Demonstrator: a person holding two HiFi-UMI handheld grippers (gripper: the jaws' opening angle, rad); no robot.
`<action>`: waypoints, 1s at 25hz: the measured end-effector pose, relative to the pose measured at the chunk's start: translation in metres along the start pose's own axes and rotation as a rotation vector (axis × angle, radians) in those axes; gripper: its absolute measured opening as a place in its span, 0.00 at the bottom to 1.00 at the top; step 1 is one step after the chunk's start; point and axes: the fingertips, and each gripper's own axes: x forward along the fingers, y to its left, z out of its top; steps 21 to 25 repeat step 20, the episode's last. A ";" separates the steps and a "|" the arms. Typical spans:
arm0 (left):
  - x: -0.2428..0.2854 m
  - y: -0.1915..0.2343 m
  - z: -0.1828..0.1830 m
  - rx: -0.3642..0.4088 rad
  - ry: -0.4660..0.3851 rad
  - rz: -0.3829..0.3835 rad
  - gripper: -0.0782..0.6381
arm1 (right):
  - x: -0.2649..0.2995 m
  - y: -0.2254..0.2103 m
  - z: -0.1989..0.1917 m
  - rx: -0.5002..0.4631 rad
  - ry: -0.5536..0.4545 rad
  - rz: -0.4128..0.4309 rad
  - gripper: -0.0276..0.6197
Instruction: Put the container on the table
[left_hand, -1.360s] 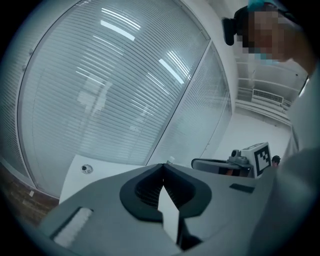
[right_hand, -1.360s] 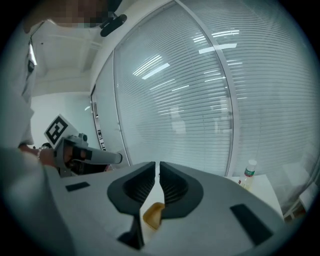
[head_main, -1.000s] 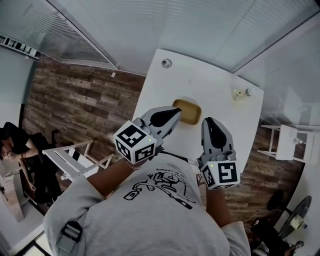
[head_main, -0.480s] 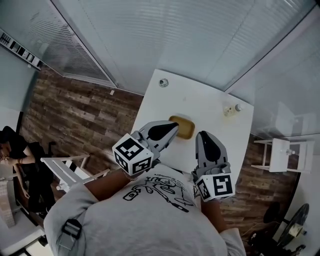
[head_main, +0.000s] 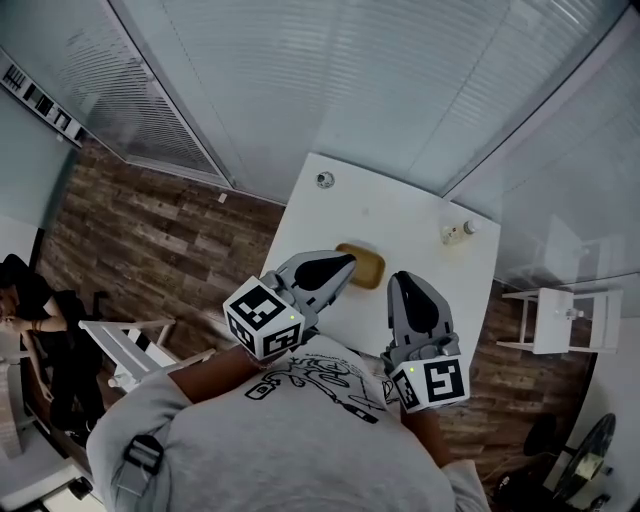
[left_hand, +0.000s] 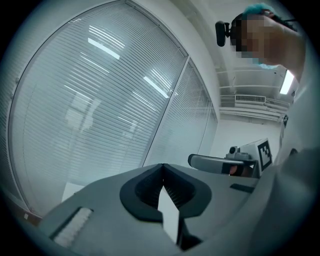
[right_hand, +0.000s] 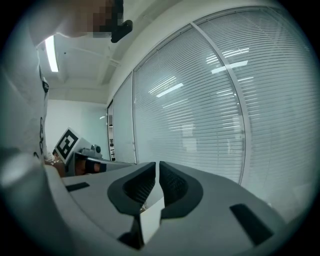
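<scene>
One yellow-brown container lay flat on the white tabletop, close to the edge nearest you. In the head view, the tip of your left gripper showed over the container's left end. Your right gripper was just beside the container's right end.

In the left gripper view, the left gripper had its fingers pressed tight together with nothing between them. It looked out at the window blinds. In the right gripper view, the right gripper had its fingers closed too, with only a thin line between them and nothing in it. So neither gripper held the container. Each gripper could see the other one off to the side, with its black and white marker cube.

Farther back on the tabletop, a small bottle lay near the right corner. A little round thing sat near the left corner. Both were well apart from the container.

The tabletop stood on a brown wooden floor. A white chair stood to the right. A white rack stood to the left, and a person sat past it at the edge.
</scene>
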 end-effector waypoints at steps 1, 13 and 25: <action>0.001 -0.001 0.000 0.002 0.000 -0.002 0.12 | 0.000 -0.001 0.001 -0.001 0.000 -0.001 0.08; 0.005 0.001 0.004 0.006 -0.010 -0.012 0.12 | 0.003 -0.010 0.003 0.007 -0.008 -0.031 0.08; 0.003 0.000 0.001 0.007 -0.008 -0.013 0.12 | 0.001 -0.005 -0.001 0.019 -0.008 -0.026 0.08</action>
